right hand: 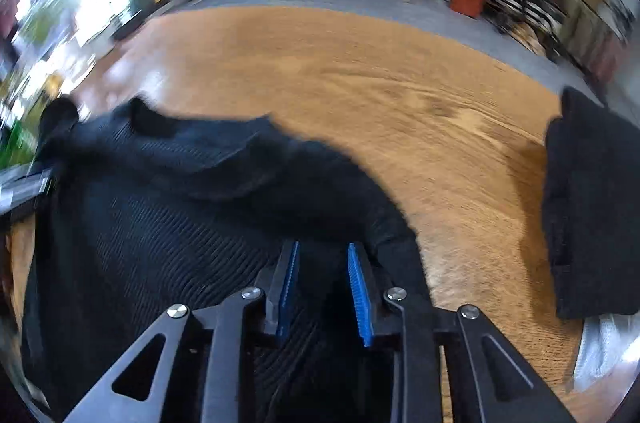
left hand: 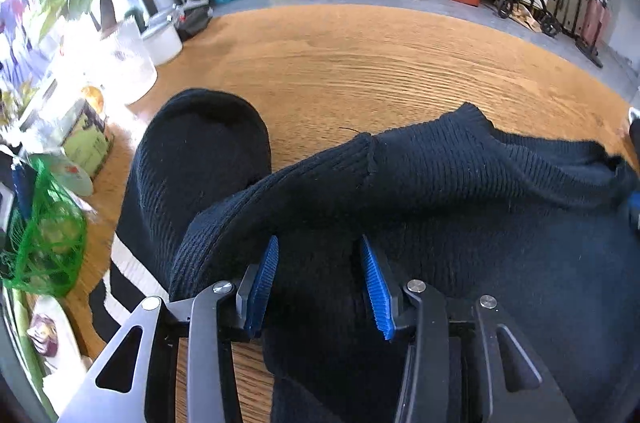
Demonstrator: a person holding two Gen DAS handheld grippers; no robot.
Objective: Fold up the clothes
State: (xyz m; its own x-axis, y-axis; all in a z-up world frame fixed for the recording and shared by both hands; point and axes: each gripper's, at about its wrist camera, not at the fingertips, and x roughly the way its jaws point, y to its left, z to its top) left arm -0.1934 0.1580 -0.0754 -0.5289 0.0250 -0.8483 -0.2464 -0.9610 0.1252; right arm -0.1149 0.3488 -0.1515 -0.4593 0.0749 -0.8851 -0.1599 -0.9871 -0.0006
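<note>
A black ribbed knit sweater (left hand: pixel 460 191) lies bunched on the wooden table (left hand: pixel 340 63). One sleeve (left hand: pixel 200 159) stretches off to the left. My left gripper (left hand: pixel 319 243) is low over the sweater's near part, its blue pads (left hand: pixel 262 287) pressed onto a thick fold of the knit. In the blurred right wrist view the sweater (right hand: pixel 168 207) fills the left half. My right gripper (right hand: pixel 323 247) is closed on a ridge of its cloth, the pads (right hand: pixel 360 295) a narrow gap apart. The left gripper's tool (right hand: pixel 24 187) shows at that view's left edge.
A second dark folded garment (right hand: pixel 592 207) lies at the table's right, with white cloth (right hand: pixel 600 351) below it. At the left edge are a green net bag (left hand: pixel 44 247), a tin (left hand: pixel 88 139), a white plant pot (left hand: pixel 128 63) and striped cloth (left hand: pixel 120 287). Bare wood lies beyond the sweater.
</note>
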